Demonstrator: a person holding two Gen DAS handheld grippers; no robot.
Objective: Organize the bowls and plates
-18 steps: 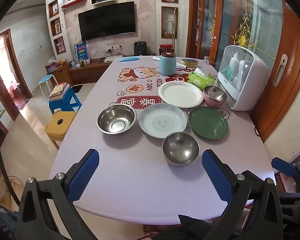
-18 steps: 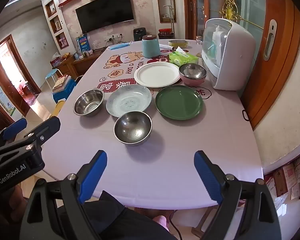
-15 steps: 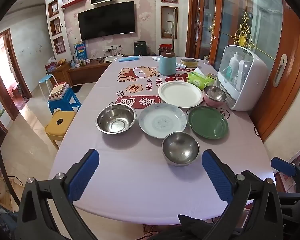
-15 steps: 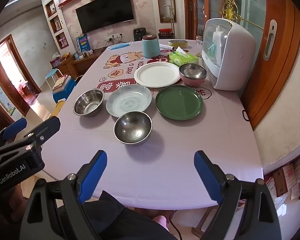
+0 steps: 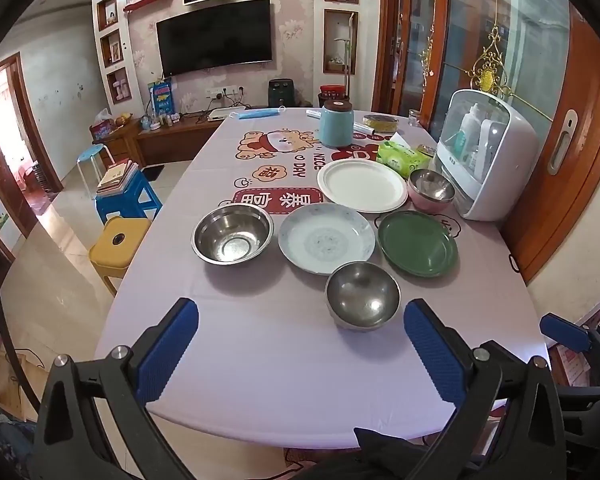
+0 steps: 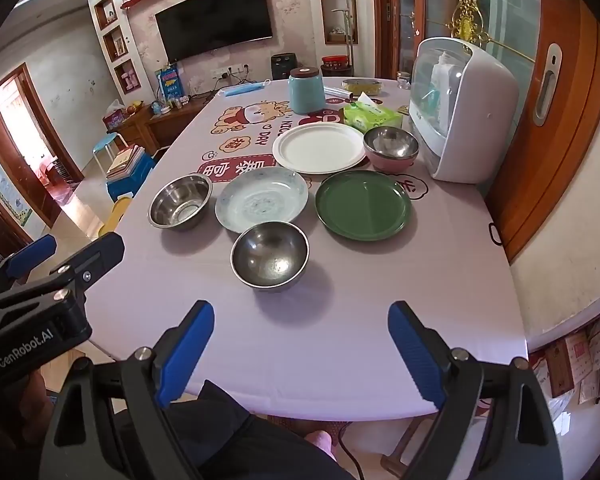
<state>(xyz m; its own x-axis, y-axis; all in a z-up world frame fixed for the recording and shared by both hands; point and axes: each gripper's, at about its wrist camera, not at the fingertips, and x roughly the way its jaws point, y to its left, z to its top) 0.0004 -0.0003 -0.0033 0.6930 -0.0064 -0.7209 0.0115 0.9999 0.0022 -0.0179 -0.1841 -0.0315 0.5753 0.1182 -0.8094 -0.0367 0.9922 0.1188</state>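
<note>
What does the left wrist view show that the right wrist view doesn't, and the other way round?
Only the left view shows the yellow stool's top and the left gripper's open jaws head-on. Only the right view shows the left gripper from the side and the right gripper's open jaws. Both share the table, three steel bowls, three plates and the white cabinet.

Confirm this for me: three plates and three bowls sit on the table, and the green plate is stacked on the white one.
Not stacked. In the right wrist view the green plate lies flat on the table, apart from the white plate. Three plates, three bowls is correct.
</note>
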